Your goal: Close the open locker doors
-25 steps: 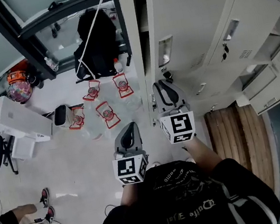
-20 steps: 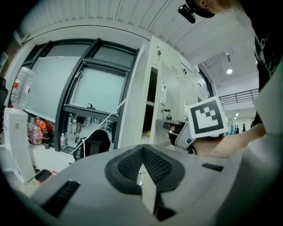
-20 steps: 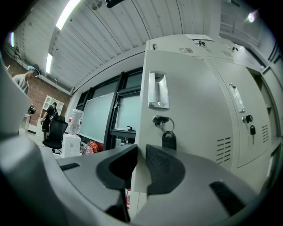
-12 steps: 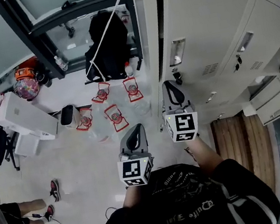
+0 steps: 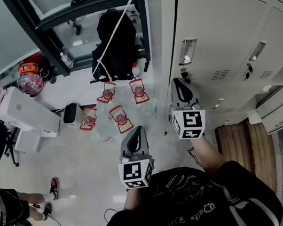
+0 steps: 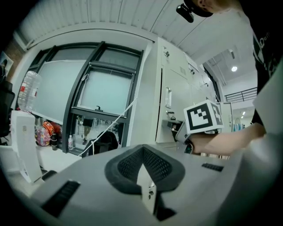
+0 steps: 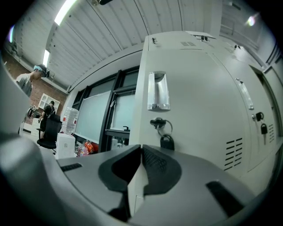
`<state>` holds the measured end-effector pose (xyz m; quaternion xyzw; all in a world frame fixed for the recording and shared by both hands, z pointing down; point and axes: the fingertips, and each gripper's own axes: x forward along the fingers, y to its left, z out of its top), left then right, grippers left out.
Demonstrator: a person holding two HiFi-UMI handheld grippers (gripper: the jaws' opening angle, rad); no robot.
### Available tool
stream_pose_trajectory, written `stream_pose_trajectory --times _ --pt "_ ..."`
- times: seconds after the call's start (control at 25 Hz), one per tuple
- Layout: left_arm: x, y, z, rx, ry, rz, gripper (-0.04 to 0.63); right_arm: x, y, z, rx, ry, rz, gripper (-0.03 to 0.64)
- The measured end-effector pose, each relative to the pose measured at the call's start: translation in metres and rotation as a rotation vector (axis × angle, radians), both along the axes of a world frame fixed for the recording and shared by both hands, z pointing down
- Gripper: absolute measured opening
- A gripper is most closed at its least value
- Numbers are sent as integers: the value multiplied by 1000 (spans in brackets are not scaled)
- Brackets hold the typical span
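right gripper (image 5: 181, 85) points level at the grey locker door (image 5: 221, 25), just below its key (image 7: 158, 122) and black fob (image 7: 166, 142). whether the tip touches the door cannot be told. its jaws have just been closing and now meet on nothing. left gripper (image 5: 136, 137) hangs apart over the floor (image 5: 85, 163), jaws together, empty.

Both forearms reach forward, held level. The left hand-held gripper (image 5: 136, 135) has its jaws together, empty. The right hand-held gripper (image 5: 181, 87), further ahead, has just been closing; jaws now meet, nothing between.
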<state>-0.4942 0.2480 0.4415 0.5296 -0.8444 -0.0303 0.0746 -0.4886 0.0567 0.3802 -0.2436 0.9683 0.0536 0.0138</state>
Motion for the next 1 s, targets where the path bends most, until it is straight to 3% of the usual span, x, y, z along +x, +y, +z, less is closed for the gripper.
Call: stream_pose_trajectory --times 1.0 --pt "2 -10 13 -37 30 -14 6 -15 -22 -4 1 31 -21 9"
